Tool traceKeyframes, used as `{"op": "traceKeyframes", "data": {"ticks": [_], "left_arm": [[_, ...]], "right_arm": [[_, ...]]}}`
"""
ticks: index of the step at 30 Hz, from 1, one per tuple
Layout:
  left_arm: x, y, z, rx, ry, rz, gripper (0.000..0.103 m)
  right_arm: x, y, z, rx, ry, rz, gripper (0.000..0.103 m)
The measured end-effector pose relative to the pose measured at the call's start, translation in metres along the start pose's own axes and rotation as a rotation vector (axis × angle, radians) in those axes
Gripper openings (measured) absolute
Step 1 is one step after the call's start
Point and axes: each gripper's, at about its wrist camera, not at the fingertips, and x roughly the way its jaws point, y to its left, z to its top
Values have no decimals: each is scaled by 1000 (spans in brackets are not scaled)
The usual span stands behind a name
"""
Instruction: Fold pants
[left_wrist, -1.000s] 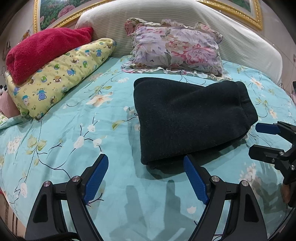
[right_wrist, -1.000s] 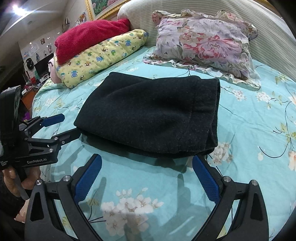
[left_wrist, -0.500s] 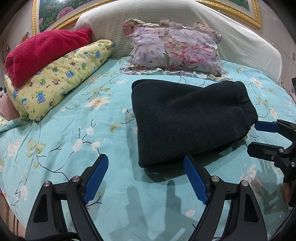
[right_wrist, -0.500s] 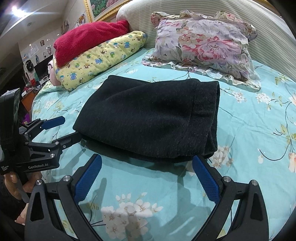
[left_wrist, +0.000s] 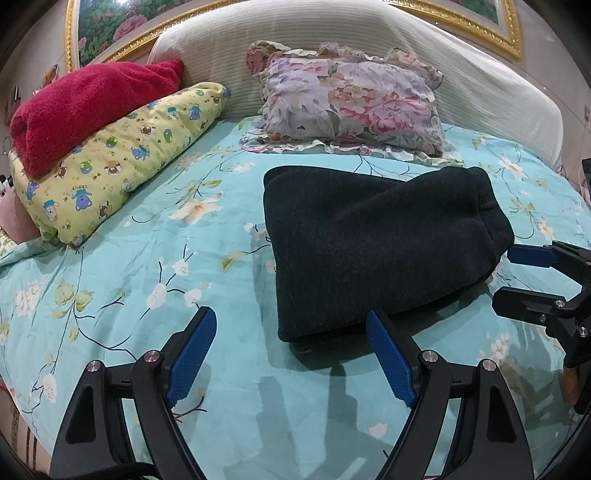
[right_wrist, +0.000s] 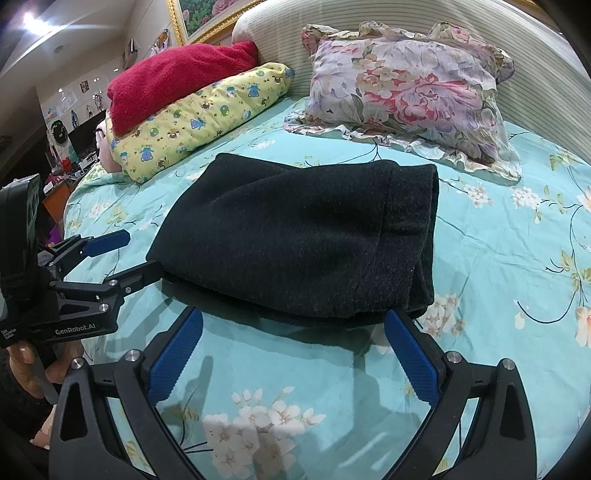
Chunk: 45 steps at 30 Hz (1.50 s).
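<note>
The black pants (left_wrist: 376, 243) lie folded into a thick rectangle on the turquoise flowered bedsheet (left_wrist: 155, 266); they also show in the right wrist view (right_wrist: 306, 240). My left gripper (left_wrist: 291, 325) is open and empty, just short of the bundle's near left corner. My right gripper (right_wrist: 291, 325) is open and empty, just short of the bundle's near edge. In the left wrist view the right gripper (left_wrist: 517, 277) sits by the bundle's right end. In the right wrist view the left gripper (right_wrist: 136, 254) sits by its left corner.
A floral pillow (left_wrist: 351, 103) lies behind the pants against the striped headboard (left_wrist: 480, 85). A yellow cartoon-print pillow (left_wrist: 118, 158) with a red blanket (left_wrist: 85, 107) on it lies at the left. Room furniture (right_wrist: 62, 155) stands beyond the bed's left edge.
Both grippers have drawn back slightly toward me, staying open. The folded pants have not moved.
</note>
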Motion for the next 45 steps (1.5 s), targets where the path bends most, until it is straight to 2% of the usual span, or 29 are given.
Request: {"op": "traceKeyframes", "data": {"ticks": [13, 20, 27, 39, 45], "left_arm": [[-4, 4, 11, -26, -21, -7, 84], [-10, 8, 23, -52, -50, -5, 83], [-8, 5, 26, -56, -43, -2, 83], [-9, 3, 28, -48, -43, 2, 83], [-11, 3, 28, -56, -32, -20, 84]], "right_arm": [[-3, 1, 3, -4, -7, -1, 99], [-15, -6, 7, 20, -44, -11, 99], [-19, -18, 7, 61, -51, -14, 99], [-21, -17, 10, 58, -55, -10, 99], [-20, -15, 11, 59, -57, -4, 99]]}}
